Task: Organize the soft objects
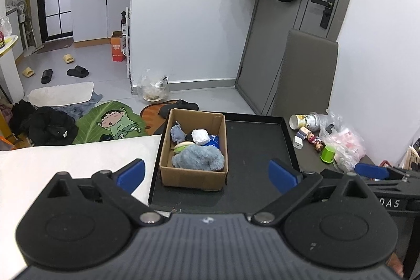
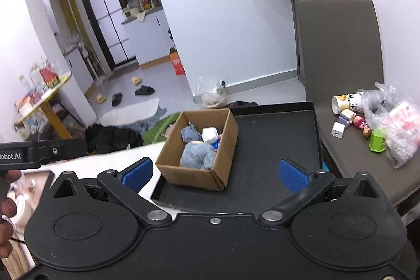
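Observation:
A brown cardboard box (image 1: 193,176) (image 2: 194,176) stands on the left part of a black tray (image 1: 257,148) (image 2: 270,146). Inside lie a fluffy grey-blue plush (image 1: 199,158) (image 2: 196,156), a smaller grey plush (image 1: 177,134) (image 2: 189,134), a white folded cloth (image 1: 200,136) (image 2: 209,133) and a blue packet (image 1: 214,141). My left gripper (image 1: 207,176) hangs open in front of the box, nothing between its blue pads. My right gripper (image 2: 214,175) is open too, empty, just short of the box's near corner.
A grey chair (image 2: 338,49) right of the tray carries a cup (image 2: 344,102), small dolls (image 2: 361,123), a green block (image 2: 377,140) and plastic bags (image 2: 399,130). A white table top (image 1: 65,162) lies left of the tray. Clothes, mats and slippers lie on the floor beyond.

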The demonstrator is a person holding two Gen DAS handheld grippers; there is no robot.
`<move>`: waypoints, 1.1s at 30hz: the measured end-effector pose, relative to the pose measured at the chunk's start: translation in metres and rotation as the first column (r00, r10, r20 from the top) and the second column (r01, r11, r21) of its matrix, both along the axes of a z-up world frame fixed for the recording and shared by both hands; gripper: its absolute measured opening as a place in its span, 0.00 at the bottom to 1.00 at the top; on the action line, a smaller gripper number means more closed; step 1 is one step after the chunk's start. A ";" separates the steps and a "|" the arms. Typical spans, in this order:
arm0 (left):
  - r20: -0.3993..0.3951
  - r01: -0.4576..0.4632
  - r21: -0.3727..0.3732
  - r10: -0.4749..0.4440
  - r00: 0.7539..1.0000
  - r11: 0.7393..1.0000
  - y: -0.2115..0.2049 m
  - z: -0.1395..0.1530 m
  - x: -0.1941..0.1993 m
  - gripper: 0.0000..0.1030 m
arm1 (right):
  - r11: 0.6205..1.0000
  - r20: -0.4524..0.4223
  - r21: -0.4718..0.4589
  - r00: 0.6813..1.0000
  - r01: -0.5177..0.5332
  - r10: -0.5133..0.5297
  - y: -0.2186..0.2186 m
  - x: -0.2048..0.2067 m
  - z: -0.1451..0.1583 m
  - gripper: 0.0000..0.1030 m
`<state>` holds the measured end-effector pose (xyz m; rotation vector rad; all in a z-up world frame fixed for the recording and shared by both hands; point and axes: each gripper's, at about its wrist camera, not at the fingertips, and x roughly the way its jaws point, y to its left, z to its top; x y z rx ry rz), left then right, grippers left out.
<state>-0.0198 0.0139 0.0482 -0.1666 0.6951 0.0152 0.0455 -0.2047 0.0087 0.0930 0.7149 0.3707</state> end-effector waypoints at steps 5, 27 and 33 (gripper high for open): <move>0.001 -0.003 0.017 0.003 1.000 1.000 -0.007 0.002 -0.011 0.97 | 1.000 -0.006 -0.021 1.000 0.012 -0.012 -0.004 -0.015 0.010 1.00; 0.025 0.015 0.061 -0.017 1.000 0.998 -0.032 0.008 -0.040 0.97 | 0.997 -0.006 -0.070 0.999 0.036 -0.037 -0.015 -0.044 0.016 1.00; 0.023 0.007 0.044 -0.008 1.000 0.999 -0.033 0.005 -0.045 0.97 | 0.995 -0.010 -0.085 0.999 0.045 -0.046 -0.016 -0.049 0.016 1.00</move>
